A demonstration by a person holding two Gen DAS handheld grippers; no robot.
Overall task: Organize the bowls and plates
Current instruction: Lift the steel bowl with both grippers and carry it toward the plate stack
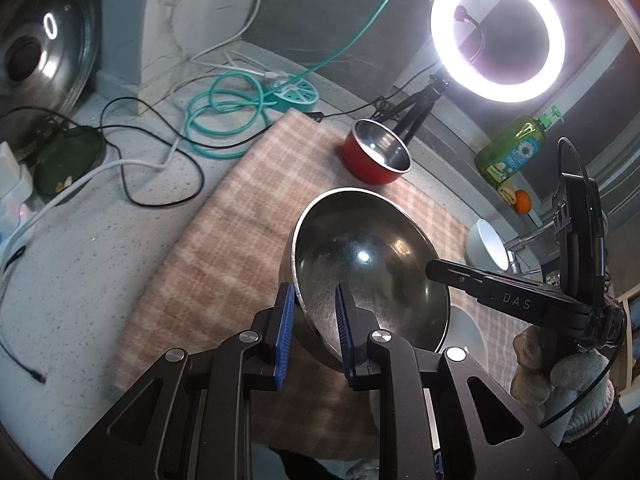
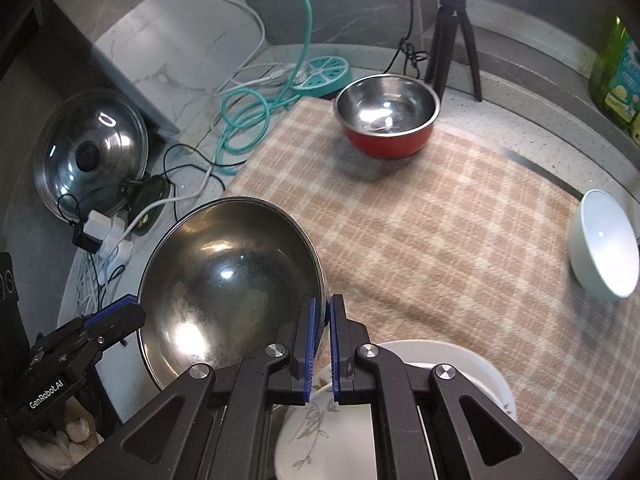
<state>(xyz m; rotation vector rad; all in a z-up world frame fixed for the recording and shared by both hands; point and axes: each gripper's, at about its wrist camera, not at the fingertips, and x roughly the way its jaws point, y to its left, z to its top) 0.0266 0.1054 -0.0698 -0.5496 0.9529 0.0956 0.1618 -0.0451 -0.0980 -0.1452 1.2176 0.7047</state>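
Both grippers hold one large steel bowl (image 1: 372, 256) tilted above the checked cloth (image 1: 240, 220). My left gripper (image 1: 316, 300) is shut on its near-left rim. My right gripper (image 2: 324, 312) is shut on the right rim of the same bowl (image 2: 228, 272); it shows in the left wrist view (image 1: 436, 270) at the bowl's right edge. A red bowl with a steel inside (image 2: 386, 116) stands at the far side of the cloth. A white bowl (image 2: 604, 244) lies tilted at the right. White plates (image 2: 460, 364), one with a leaf pattern, lie under my right gripper.
A ring light (image 1: 498, 32) on a tripod (image 2: 454, 32) stands behind the cloth. Teal and white cables and a round teal power strip (image 2: 324, 72) lie at the back left. A steel pot lid (image 2: 90, 156) leans at the left. A green soap bottle (image 1: 512, 152) is at the right.
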